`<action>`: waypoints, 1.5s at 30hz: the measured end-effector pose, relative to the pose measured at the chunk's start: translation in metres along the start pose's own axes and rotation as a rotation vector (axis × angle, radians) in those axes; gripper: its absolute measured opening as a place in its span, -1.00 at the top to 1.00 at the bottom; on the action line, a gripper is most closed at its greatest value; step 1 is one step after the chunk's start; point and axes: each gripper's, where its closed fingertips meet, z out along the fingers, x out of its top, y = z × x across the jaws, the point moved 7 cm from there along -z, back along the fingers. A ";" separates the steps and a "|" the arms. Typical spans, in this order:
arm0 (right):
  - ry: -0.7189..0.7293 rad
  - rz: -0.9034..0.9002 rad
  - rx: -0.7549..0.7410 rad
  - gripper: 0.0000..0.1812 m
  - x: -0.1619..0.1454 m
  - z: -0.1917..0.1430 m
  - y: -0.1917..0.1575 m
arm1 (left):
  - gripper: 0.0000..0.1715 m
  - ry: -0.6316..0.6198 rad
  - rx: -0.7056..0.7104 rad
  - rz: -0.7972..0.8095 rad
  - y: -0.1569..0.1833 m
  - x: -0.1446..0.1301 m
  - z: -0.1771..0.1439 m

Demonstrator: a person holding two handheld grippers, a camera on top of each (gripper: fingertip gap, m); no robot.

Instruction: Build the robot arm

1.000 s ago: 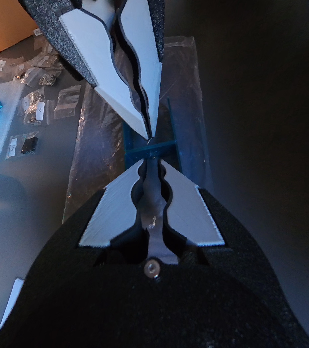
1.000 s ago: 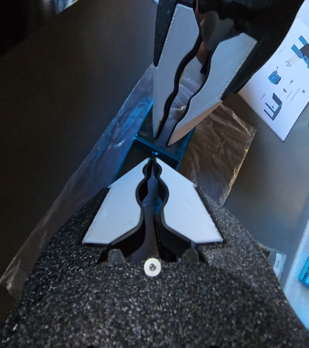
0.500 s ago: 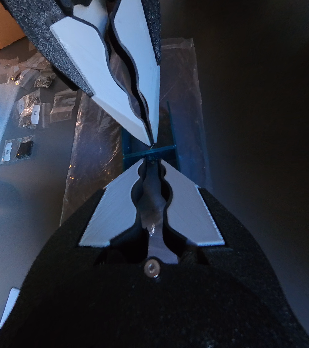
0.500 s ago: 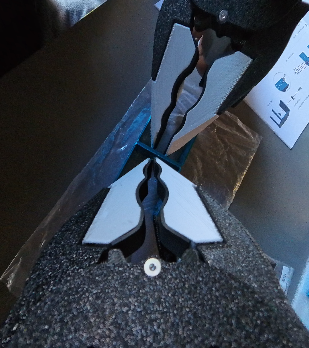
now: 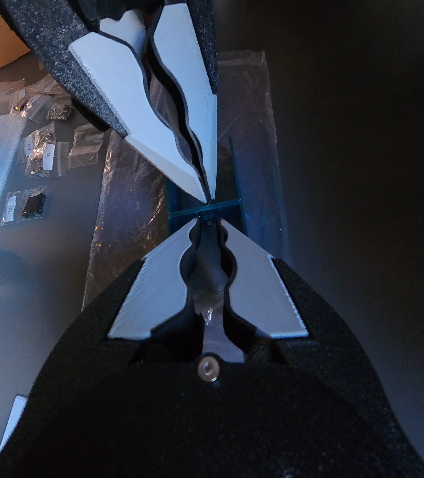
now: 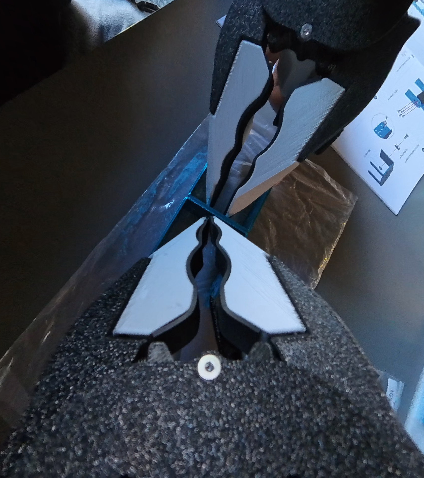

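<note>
So both the left gripper [image 5: 207, 219] and right gripper [image 6: 208, 219] have fingers pinched nearly closed on the blue metal frame's [image 6: 221, 210] crossbar, over a clear plastic bag [image 6: 296, 219] on the counter [image 6: 376, 248].

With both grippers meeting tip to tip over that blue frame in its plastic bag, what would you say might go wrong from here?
1. The left gripper and right gripper are nearly touching at the blue frame's crossbar; their tips may collide.
2. The clear plastic bag looks thin and slippery, so a pinch through it may slip or tear the film.
3. The scene is dim and both grips are narrow, so it is hard to judge what each really holds.
</note>
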 end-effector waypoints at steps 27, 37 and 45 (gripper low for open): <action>-0.106 0.192 -0.067 0.90 -0.010 0.008 0.001 | 0.88 0.000 0.042 0.004 -0.004 -0.004 -0.006; -0.104 0.213 -0.075 0.96 -0.010 0.014 0.007 | 0.87 0.032 0.089 -0.024 -0.013 -0.004 -0.024; -0.114 0.186 -0.074 1.00 -0.012 0.007 0.005 | 0.87 0.024 0.083 -0.017 -0.011 -0.006 -0.021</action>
